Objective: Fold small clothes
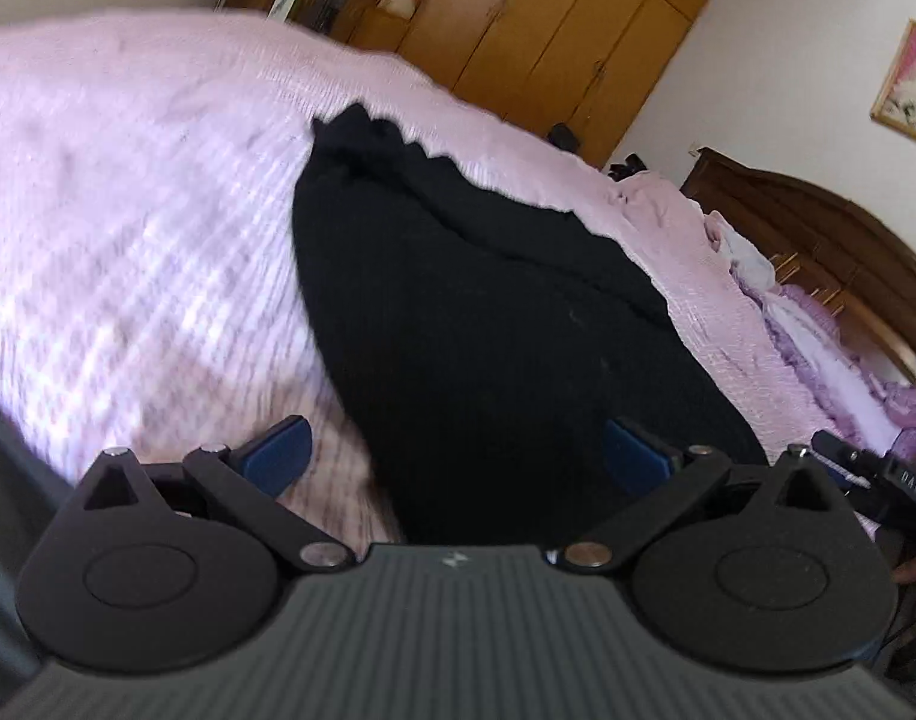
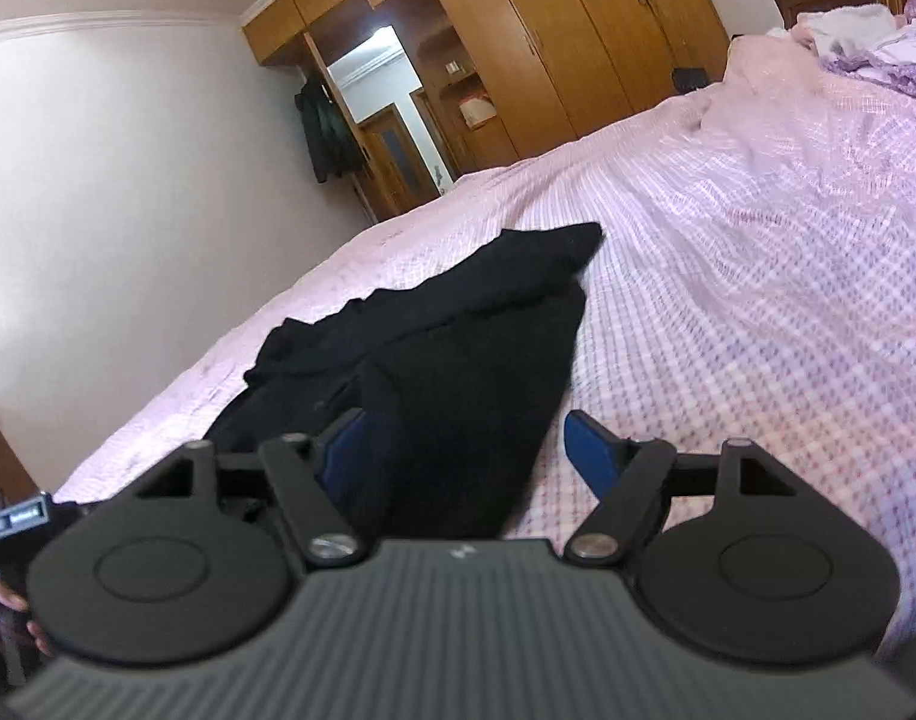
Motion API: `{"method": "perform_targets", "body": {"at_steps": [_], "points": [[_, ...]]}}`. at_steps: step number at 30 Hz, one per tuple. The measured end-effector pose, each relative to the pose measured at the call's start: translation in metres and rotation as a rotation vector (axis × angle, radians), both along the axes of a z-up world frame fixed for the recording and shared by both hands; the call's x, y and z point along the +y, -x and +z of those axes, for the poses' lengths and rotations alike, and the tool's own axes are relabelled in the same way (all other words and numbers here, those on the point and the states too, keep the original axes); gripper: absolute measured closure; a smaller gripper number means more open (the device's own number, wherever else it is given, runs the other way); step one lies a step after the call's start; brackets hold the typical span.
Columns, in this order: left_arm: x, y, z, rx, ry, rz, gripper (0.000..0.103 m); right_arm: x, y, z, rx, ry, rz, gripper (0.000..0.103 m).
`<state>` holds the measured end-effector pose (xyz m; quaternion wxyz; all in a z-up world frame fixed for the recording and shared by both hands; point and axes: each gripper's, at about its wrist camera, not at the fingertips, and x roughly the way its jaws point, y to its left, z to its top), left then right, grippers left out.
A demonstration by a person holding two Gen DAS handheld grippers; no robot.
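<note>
Bed, pink checked bedspread [image 1: 128,210]: fills the left and centre of the left wrist view and the right and centre of the right wrist view [image 2: 758,270]. Surface blurred in the left wrist view.

Wardrobe, yellow-brown wood [image 1: 578,30]: upper centre of the left wrist view; upper centre of the right wrist view [image 2: 548,30], with an open doorway [image 2: 380,102] to its left and a dark coat [image 2: 326,132] hanging beside that.

Headboard, dark wood [image 1: 818,228]: right edge of the left wrist view. Lilac and white bedding [image 1: 806,324] is heaped before it.

Black garment [image 1: 488,312]: lies on the bedspread, centre of the left wrist view, running from the lower middle up to a rumpled end. In the right wrist view [image 2: 458,372] it lies lower centre, partly doubled over, with a rumpled end at the left.

Left gripper [image 1: 458,456]: bottom of its own view, blue pads [image 1: 278,456] spread wide. The garment's near end lies between them; the pads are apart from the cloth and grip nothing.

Right gripper [image 2: 464,456]: bottom of its own view, jaws spread wide. The near corner of the garment lies between the pads; the left pad [image 2: 350,456] is beside the cloth, whether touching it I cannot tell. The right pad stands clear over the bedspread.

Framed picture [image 1: 908,84]: upper right, on the wall.
</note>
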<state>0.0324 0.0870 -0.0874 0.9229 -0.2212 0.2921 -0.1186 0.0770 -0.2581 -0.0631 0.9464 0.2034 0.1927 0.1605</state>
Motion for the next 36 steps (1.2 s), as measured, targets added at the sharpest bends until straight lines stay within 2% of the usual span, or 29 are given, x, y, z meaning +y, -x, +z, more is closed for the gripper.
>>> {"method": "perform_targets", "body": {"at_steps": [2,7,10,14,18,20,24,26,29,33,36], "points": [[0.003,0.0,-0.004,0.016,0.033,0.005,0.0,0.001,0.0,-0.005,0.026,-0.021,0.006,0.028],[0.004,0.004,-0.008,0.019,0.051,0.001,0.0,-0.001,-0.004,-0.018,0.08,-0.073,0.012,0.028],[0.005,0.002,-0.01,0.029,0.063,-0.006,0.0,-0.008,-0.006,-0.026,0.119,-0.145,0.015,0.028],[0.009,0.007,-0.015,0.065,0.119,-0.044,0.0,-0.014,-0.007,-0.029,0.135,-0.19,0.028,0.029],[0.014,0.011,-0.017,0.063,0.163,-0.026,0.001,-0.025,-0.01,-0.034,0.137,-0.272,0.018,0.03],[0.019,0.009,-0.019,0.055,0.203,-0.009,0.002,-0.031,-0.011,-0.037,0.138,-0.305,0.02,0.029],[0.032,-0.026,-0.025,0.033,0.339,0.051,0.002,-0.03,-0.023,-0.043,0.173,-0.336,0.077,0.029],[0.035,-0.04,-0.027,0.065,0.366,0.057,0.002,-0.029,-0.024,-0.044,0.18,-0.346,0.099,0.029],[0.031,-0.036,-0.025,0.068,0.338,0.001,0.002,-0.03,-0.021,-0.048,0.195,-0.41,0.129,0.029],[0.022,-0.013,-0.025,0.071,0.394,-0.124,0.002,-0.022,-0.021,-0.054,0.229,-0.464,0.214,0.029],[0.018,-0.002,-0.03,0.096,0.452,-0.176,0.002,-0.014,-0.021,-0.054,0.228,-0.442,0.242,0.029]]}}
